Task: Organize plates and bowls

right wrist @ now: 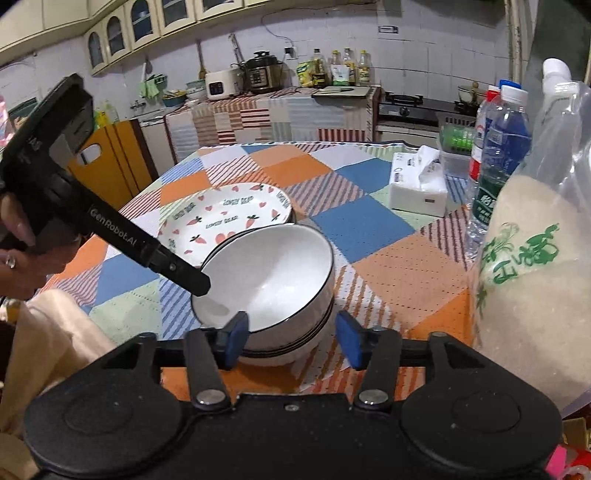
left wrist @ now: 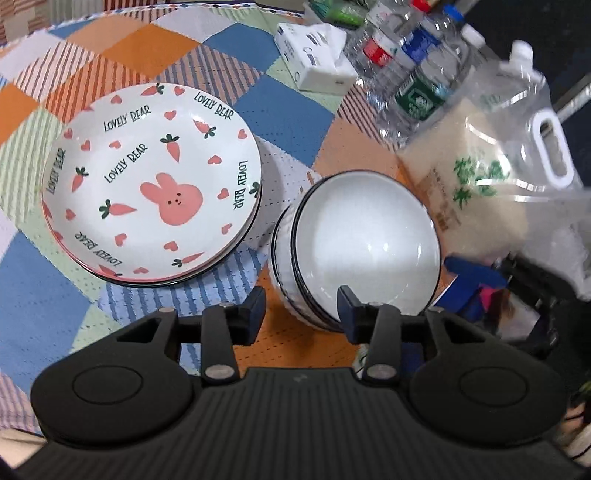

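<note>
While the bowl stack (right wrist: 273, 291) sits lower centre, just right of the plates (right wrist: 225, 218), the right tool (right wrist: 291, 341) gapes empty nearest its rim, the left tool (left wrist: 301, 308) part-open, gripping nothing.

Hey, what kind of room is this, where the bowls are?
Most likely a home kitchen: a gas stove, a pressure cooker on the counter, and wall cabinets over a tiled wall.

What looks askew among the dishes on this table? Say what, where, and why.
The top bowl sits tilted in the bowl stack beside the plates; its rim slants instead of lying level. The plates look neatly nested. Nothing looks spilled or broken.
</note>
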### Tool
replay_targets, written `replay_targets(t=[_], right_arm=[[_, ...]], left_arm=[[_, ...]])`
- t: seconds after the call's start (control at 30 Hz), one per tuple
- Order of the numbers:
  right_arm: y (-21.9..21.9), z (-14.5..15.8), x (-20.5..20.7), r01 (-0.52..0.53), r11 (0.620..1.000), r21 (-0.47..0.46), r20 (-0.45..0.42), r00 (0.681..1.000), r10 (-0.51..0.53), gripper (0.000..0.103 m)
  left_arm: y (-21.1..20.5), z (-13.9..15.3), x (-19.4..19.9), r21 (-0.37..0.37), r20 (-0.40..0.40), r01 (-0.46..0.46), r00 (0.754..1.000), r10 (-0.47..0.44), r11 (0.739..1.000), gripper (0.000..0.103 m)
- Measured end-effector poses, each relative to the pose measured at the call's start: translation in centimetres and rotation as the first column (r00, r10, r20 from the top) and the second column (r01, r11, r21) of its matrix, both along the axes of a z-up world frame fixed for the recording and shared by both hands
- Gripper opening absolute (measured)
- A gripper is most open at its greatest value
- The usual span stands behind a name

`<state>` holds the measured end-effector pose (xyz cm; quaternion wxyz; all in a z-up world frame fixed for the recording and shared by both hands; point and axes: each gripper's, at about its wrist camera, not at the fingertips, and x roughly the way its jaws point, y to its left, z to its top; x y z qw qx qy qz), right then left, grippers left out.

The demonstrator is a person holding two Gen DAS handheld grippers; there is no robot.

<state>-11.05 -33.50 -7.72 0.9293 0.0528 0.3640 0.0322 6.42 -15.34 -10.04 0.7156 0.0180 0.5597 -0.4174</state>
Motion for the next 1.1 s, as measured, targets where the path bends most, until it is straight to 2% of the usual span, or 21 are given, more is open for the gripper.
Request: replay_targets(t=[0.03,0.2,0.23,0.27,0.4,0.6,0.7,0.8,1.1], right_arm=[[0.2,-0.2,-0.1,-0.009,1.000,0.002,0.003,1.000,0.009,0.063],[1.2,-1.5,-0.1,-0.039,0.999,-0.021,-0.012,0.999,0.038,0.081],[1.4,-1.7,0.0,-0.037,0.999,-0.036,-0.017,0.999,0.037,0.091],[1.6,-2.0,0.1,-0.037,0.998,-0.052,-0.019,0.999,0.036,0.093],[2.1,-3.7,1.2,-0.065,0.994,-0.084,-0.044,0.997,0.062,0.093],[3.6,-6.3,3.1,-0.130,0.979,-0.154,-0.105,0.988,0.115,0.093],[4.1,-7.0,4.0,-0.169,0.970,-0.172,-0.142,0.979,0.145,0.093],[4.1,-6.7,4.6,-0.152,0.968,-0.199,-0.143,0.982,0.124,0.094],[2.9,-8.1,5.6,-0.149,0.982,-0.113,-0.095,0.986,0.139,0.094]], left_arm=[[0.2,0.0,0.2,-0.018,-0.015,-0.014,1.000,0.014,1.000,0.043],[0.5,-0.7,1.1,-0.064,-0.060,-0.058,0.997,0.054,0.996,0.048],[0.5,-0.9,1.2,-0.063,-0.059,-0.063,0.996,0.059,0.996,0.048],[0.4,-1.1,1.3,-0.063,-0.064,-0.063,0.996,0.059,0.996,0.049],[-0.1,-2.2,1.4,-0.055,-0.101,-0.047,0.994,0.041,0.997,0.049],[-0.6,-3.3,1.6,-0.035,-0.106,-0.049,0.993,0.045,0.998,0.049],[-1.0,-4.1,1.9,-0.031,-0.115,-0.055,0.992,0.051,0.998,0.049],[-1.1,-4.9,2.1,-0.028,-0.135,-0.058,0.989,0.054,0.998,0.049],[-1.1,-6.2,2.2,-0.087,-0.157,-0.061,0.986,0.047,0.994,0.042]])
